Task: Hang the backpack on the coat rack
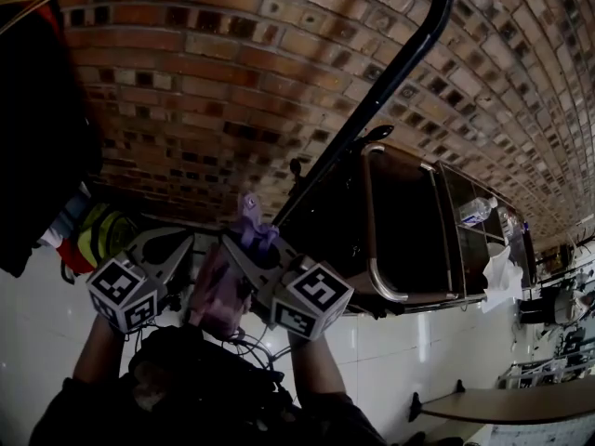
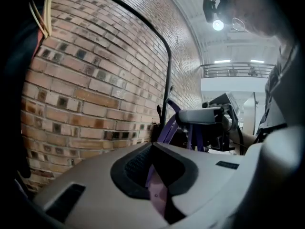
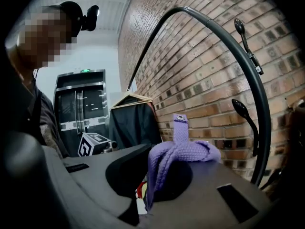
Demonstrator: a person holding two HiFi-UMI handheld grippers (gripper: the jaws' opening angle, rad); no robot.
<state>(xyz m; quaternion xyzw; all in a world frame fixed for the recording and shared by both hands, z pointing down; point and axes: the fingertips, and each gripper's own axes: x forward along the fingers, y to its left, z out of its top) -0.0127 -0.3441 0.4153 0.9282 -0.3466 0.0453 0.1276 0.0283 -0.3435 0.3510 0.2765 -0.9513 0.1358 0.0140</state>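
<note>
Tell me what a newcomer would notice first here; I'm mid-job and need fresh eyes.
First, the purple backpack, low and central in the head view between the two grippers. The left gripper and right gripper are each shut on a purple strap. Next, the black rack pole slants up across the brick wall just beyond them.

Backpack (image 1: 219, 297): purple fabric, bunched at lower centre of the head view, between your forearms. Its webbing strap (image 2: 157, 191) is pinched in your left gripper (image 2: 153, 168), and its knitted top loop (image 3: 183, 150) in your right gripper (image 3: 158, 181).

Coat rack (image 1: 358, 128): black bent tube, diagonal from upper right to centre, with knob-tipped hooks (image 3: 244, 110).
</note>
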